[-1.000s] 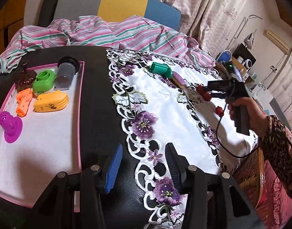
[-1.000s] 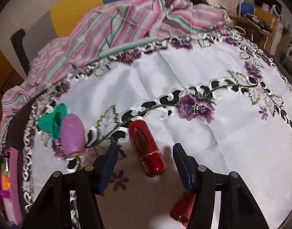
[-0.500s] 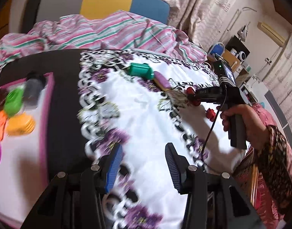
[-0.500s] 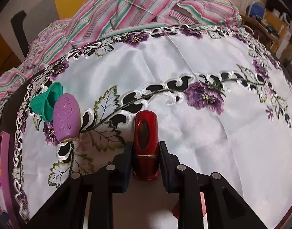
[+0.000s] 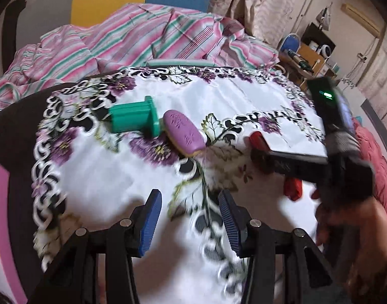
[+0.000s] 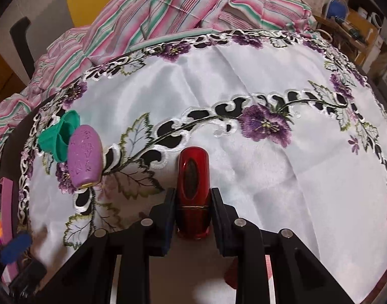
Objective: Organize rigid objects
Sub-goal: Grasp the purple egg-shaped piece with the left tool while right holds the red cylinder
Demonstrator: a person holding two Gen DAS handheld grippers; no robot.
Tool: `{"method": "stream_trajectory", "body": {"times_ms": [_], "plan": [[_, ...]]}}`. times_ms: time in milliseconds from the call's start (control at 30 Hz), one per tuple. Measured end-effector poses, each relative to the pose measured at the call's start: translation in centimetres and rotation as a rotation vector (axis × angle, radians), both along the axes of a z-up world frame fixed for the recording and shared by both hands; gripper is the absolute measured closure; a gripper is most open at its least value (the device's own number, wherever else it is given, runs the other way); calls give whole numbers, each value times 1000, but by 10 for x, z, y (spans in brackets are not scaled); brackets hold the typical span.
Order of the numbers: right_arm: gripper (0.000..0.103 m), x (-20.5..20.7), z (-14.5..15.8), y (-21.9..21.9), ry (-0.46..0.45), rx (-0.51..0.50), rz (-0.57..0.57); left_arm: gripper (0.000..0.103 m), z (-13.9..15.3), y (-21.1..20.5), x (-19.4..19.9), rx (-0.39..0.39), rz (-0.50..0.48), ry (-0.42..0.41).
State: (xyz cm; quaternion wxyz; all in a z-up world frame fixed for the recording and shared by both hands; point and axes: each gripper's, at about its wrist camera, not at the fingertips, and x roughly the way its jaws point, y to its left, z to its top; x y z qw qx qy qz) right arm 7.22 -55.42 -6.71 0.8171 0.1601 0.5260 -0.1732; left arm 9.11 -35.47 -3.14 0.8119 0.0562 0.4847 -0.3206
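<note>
My right gripper (image 6: 192,210) is shut on a glossy red cylinder (image 6: 193,177) that lies on the white embroidered cloth (image 6: 244,81); it also shows in the left wrist view (image 5: 256,138), held by the right gripper (image 5: 263,152). A purple oval piece (image 6: 85,155) and a green flanged spool (image 6: 60,135) lie touching to its left, also seen in the left wrist view as the purple piece (image 5: 184,133) and the spool (image 5: 134,120). My left gripper (image 5: 189,217) is open and empty above the cloth. A second red object (image 5: 292,188) lies under the right gripper.
A pink-rimmed tray (image 5: 3,217) sits at the far left on the dark table (image 5: 13,126). Striped pink bedding (image 5: 142,35) is heaped behind the cloth. Shelves with clutter (image 5: 310,55) stand at the back right.
My right gripper closed on the red cylinder. My left gripper swung right, from the tray toward the green spool and purple piece, staying open.
</note>
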Motion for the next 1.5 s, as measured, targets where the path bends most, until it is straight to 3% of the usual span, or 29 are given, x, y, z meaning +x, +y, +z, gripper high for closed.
{"method": "stream_trajectory", "body": {"times_ms": [100,700,833,933,1233,1333,1433,1500], "plan": [[76,-2,0,-8,-1,6,-33,47,-9,-18,15,27,18,22],[76,-3,0,-10,-5,18,-60,46,-35,-75,70,140,64,-65],[76,-3,0,-11,-8,23,-63,62,-38,-61,65,90,62,-111],[76,-3,0,-11,-12,28,-66,63,-37,-46,63,31,52,-97],[76,-3,1,-12,-41,81,-67,65,-35,-13,20,-9,6,-68],[76,-2,2,-8,-41,80,-50,65,-36,-4,5,5,8,-94],[76,0,1,-7,-42,81,-41,55,-34,-7,-6,70,-10,-153],[76,0,1,-6,-41,77,-39,53,-32,-11,-7,100,-18,-187]]}}
